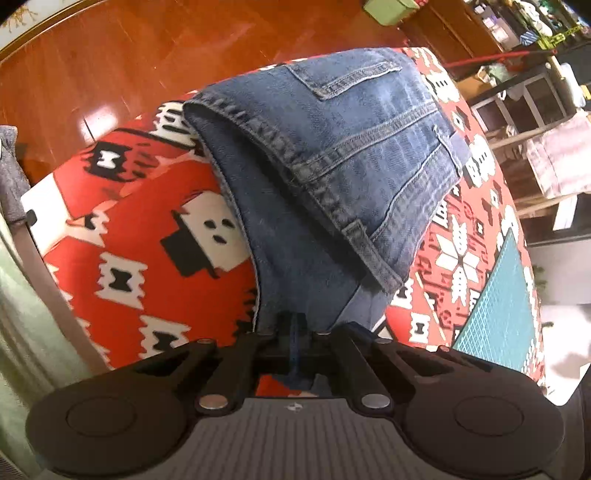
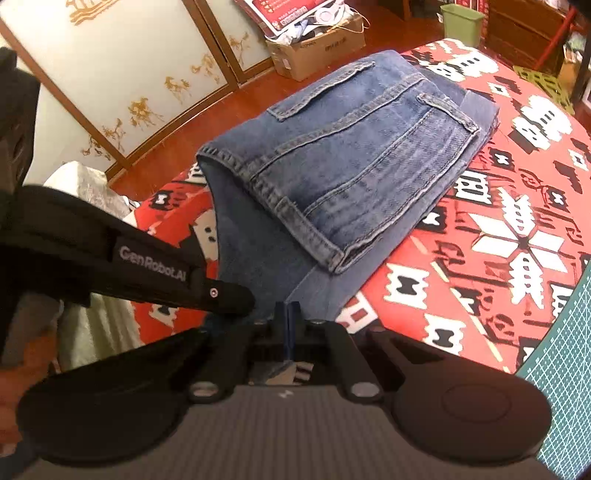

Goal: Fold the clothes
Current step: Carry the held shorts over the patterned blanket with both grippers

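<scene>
The folded jeans [image 1: 332, 177] lie on the red patterned worktop [image 1: 129, 240] straight ahead of both grippers, the left gripper [image 1: 295, 332] and the right gripper [image 2: 290, 321] each pinching the denim's near edge between pressed-together fingers, side by side.

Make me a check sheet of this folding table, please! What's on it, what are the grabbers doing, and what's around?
Surface: round table under a red patterned cloth.
Job's things: blue jeans, partly folded, near edge lifted toward the cameras.
Clutter: teal cutting mat at the table's right edge.
Grippers: left gripper shut on jeans; right gripper shut on jeans, side by side on the same edge.
Cables: nothing seen on the table.
Surroundings: wooden floor, cardboard box, green bin, folding screen.
</scene>
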Available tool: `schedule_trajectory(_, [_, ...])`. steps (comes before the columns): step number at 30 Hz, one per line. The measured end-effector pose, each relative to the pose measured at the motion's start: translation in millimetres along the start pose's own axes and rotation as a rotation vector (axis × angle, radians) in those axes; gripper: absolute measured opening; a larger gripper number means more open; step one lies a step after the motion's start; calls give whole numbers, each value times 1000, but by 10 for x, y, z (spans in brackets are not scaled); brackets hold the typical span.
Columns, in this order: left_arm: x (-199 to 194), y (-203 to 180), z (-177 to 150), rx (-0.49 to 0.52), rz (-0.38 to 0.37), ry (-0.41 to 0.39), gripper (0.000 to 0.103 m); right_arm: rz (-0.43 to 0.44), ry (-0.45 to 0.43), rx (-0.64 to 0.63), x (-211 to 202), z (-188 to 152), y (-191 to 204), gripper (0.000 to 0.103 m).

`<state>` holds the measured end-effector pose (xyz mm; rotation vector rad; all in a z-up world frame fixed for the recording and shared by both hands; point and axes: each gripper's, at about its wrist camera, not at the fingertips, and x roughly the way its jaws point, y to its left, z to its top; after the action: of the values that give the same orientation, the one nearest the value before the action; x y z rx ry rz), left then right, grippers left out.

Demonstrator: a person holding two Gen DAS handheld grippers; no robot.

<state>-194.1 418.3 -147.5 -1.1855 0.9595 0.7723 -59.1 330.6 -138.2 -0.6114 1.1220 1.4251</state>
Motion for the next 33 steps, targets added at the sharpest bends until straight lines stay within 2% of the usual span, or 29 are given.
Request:
schedule_trajectory(3, [-21, 19, -39, 12, 9, 20, 1, -6, 8, -17, -18, -57, 20, 1])
schedule_trajectory(10, [-33, -113, -130, 84, 53, 38, 1, 8, 91, 34, -101, -175, -48, 1])
schedule_trajectory(15, [-179, -220, -107, 127, 73, 13, 0, 11, 27, 110, -297, -38, -230, 1])
schedule_trajectory(20, [-350, -433, 237, 173, 62, -64, 0, -11, -43, 106, -253, 403, -492, 2])
schedule_trajectory(23, [-367, -550, 576, 194, 37, -116, 0, -48, -97, 113, -148, 747, -730, 2])
schedule_trajectory(29, [-122, -806, 1240, 235, -15, -160, 0, -123, -197, 156, 54, 1348, -1159, 2])
schedule_trajectory(33, [208, -1005, 1577, 319, -32, -159, 0, -138, -184, 159, 360, 1619, -1365, 2])
